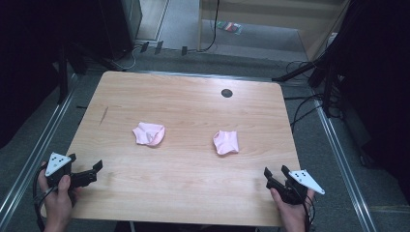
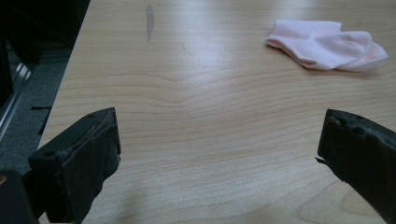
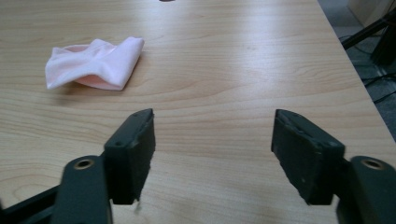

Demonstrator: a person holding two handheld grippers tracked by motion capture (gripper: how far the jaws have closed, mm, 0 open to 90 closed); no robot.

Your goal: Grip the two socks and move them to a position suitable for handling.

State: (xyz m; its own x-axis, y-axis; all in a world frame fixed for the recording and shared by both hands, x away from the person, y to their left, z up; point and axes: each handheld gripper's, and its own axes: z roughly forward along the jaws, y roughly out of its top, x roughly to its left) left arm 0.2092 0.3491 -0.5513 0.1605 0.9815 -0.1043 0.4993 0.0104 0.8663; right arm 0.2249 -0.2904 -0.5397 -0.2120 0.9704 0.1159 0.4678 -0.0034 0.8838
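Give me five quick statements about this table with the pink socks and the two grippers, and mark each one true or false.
1. Two pink socks lie apart on the wooden table: the left sock and the right sock. True.
2. The left gripper is shut on a sock. False: its jaws stand open above bare wood, and the left sock lies farther up the table.
3. The right gripper is open and holds nothing. True.
4. The two socks are stacked one on the other. False: bare table separates them.
5. A small dark round spot sits near the table's far edge. True.
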